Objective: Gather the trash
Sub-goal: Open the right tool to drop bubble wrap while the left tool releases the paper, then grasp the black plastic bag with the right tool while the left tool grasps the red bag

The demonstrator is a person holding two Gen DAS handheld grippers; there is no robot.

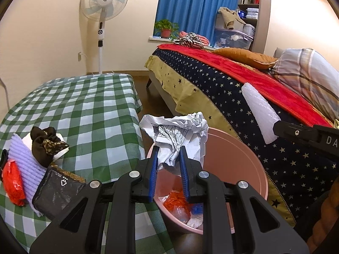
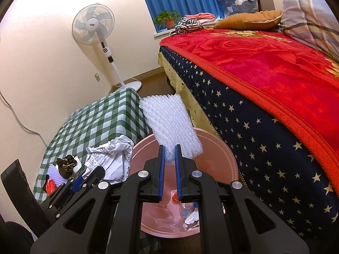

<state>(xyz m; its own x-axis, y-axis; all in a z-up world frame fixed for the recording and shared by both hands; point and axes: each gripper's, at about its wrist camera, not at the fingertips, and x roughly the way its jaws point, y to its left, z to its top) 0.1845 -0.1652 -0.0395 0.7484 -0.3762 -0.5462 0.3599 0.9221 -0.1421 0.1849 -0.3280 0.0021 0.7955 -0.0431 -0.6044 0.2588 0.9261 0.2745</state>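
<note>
A bed (image 1: 243, 84) with a red blanket is filling the right side, a green checked table (image 1: 80, 110) the left. Between them a pink bin (image 1: 243, 158) is standing on the floor, already holding scraps. The left gripper (image 1: 169, 158) is clamping crumpled paper (image 1: 180, 135) directly over the bin's near rim. The right gripper (image 2: 169, 154) is pinching a bubble wrap sheet (image 2: 169, 122), its long axis rising away from the fingers, above the bin's opening.

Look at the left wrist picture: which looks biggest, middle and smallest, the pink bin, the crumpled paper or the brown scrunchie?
1. Pink bin
2. Crumpled paper, though it sits nearer the camera, which flatters it
3. Brown scrunchie
</note>
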